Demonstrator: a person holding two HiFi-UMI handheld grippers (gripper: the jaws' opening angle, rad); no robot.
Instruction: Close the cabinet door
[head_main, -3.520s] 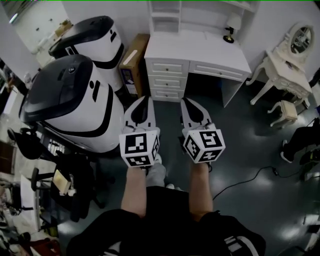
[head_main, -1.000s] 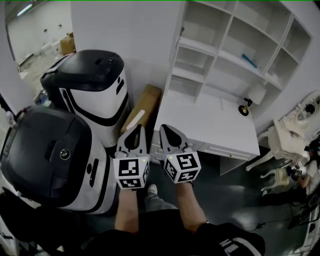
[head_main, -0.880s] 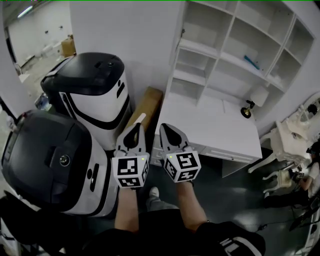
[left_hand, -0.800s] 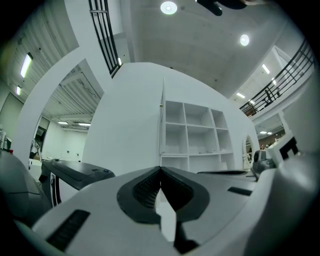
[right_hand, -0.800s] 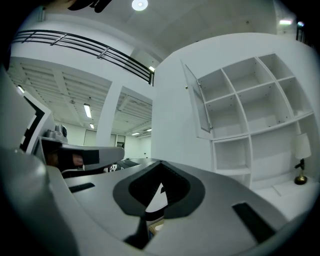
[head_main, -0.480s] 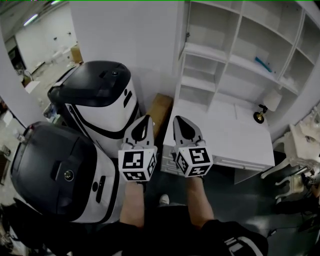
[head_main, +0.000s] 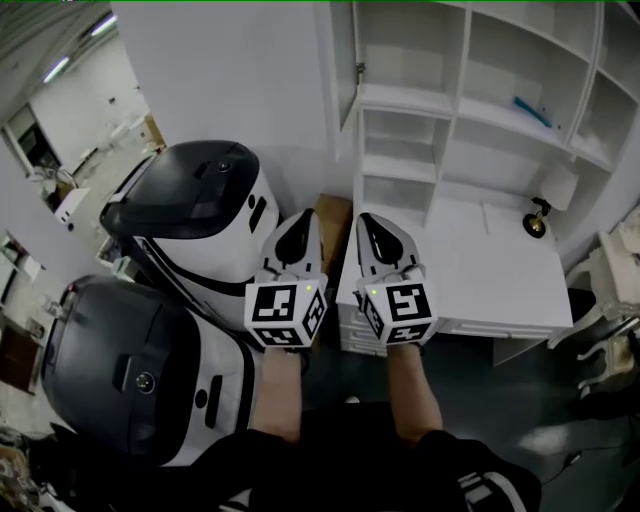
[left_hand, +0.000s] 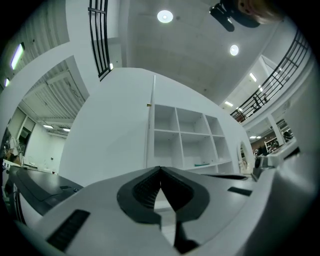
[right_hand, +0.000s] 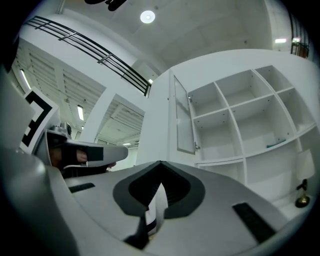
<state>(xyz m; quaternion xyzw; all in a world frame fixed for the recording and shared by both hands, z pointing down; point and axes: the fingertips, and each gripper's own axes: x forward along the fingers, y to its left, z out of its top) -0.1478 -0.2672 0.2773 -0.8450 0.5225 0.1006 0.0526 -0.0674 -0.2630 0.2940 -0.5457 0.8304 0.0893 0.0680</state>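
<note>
A white shelf unit (head_main: 470, 90) stands on a desk, and its narrow cabinet door (head_main: 343, 60) is swung open at the unit's left edge. In the right gripper view the door (right_hand: 184, 117) shows a glazed panel and a small latch. The left gripper view catches the same door (left_hand: 150, 125) edge-on. My left gripper (head_main: 305, 218) and right gripper (head_main: 368, 220) are held side by side below the door, short of it and touching nothing. Both are shut and empty, their tips meeting in the left gripper view (left_hand: 160, 169) and the right gripper view (right_hand: 160, 163).
Two large black-and-white machines (head_main: 205, 215) (head_main: 130, 370) stand at the left. A cardboard box (head_main: 333, 215) leans between them and the white desk (head_main: 490, 270). A small lamp (head_main: 540, 222) sits on the desk, and a blue item (head_main: 532, 110) lies on a shelf.
Both grippers have risen and moved forward toward the shelf unit, still side by side and shut. The head view has tilted up, so the open door now sits closer above them.
</note>
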